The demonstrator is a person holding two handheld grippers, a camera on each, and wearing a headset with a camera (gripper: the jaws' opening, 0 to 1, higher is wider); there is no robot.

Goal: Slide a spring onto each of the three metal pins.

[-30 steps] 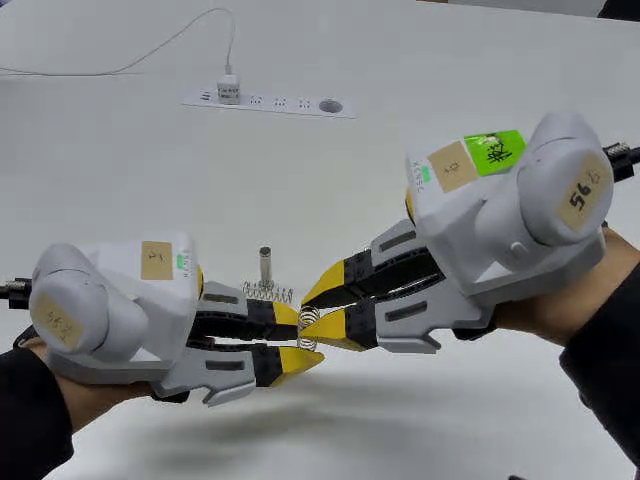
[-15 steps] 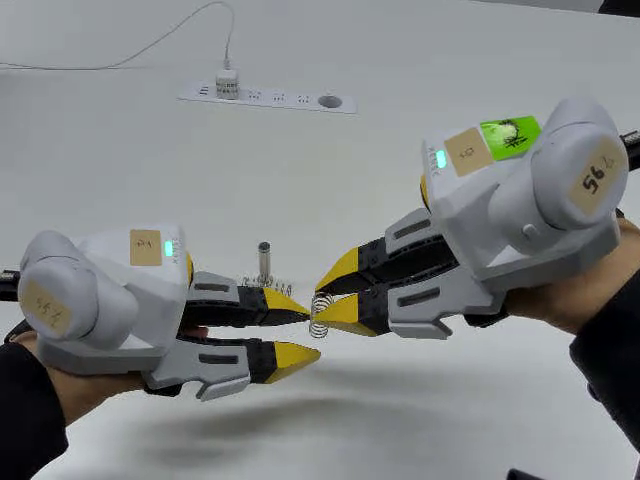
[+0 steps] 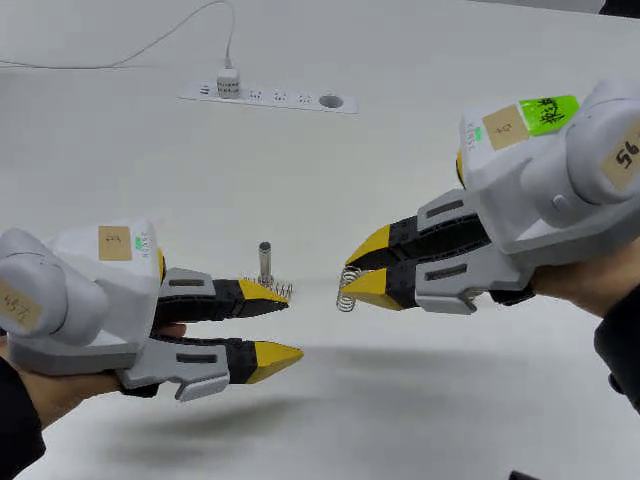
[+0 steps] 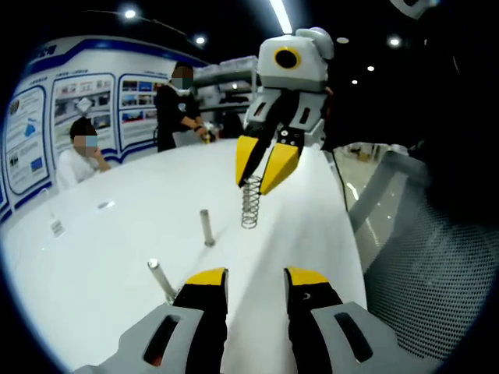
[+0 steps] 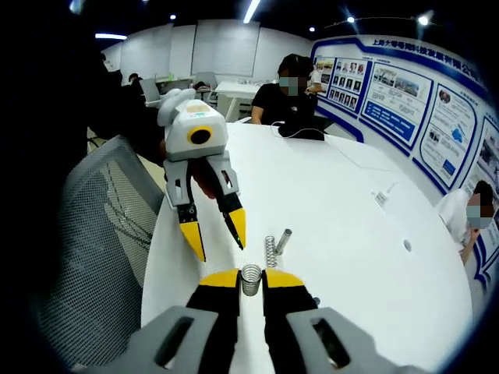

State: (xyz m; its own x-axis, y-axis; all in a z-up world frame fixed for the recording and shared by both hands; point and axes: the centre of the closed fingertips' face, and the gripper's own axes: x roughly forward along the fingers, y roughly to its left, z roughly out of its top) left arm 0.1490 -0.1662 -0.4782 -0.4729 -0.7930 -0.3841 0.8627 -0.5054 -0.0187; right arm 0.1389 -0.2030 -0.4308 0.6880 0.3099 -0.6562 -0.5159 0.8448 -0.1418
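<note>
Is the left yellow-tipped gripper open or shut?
Open. The left yellow-tipped grey gripper shows a clear gap between its two jaws in its own view, with bare white table between them and nothing held.

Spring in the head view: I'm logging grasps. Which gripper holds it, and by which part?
The right gripper holds the spring by its upper end. The left gripper is open, holding nothing.

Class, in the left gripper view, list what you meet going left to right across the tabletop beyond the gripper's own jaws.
nearer metal pin → farther metal pin → spring held by the right gripper → mesh chair back
</note>
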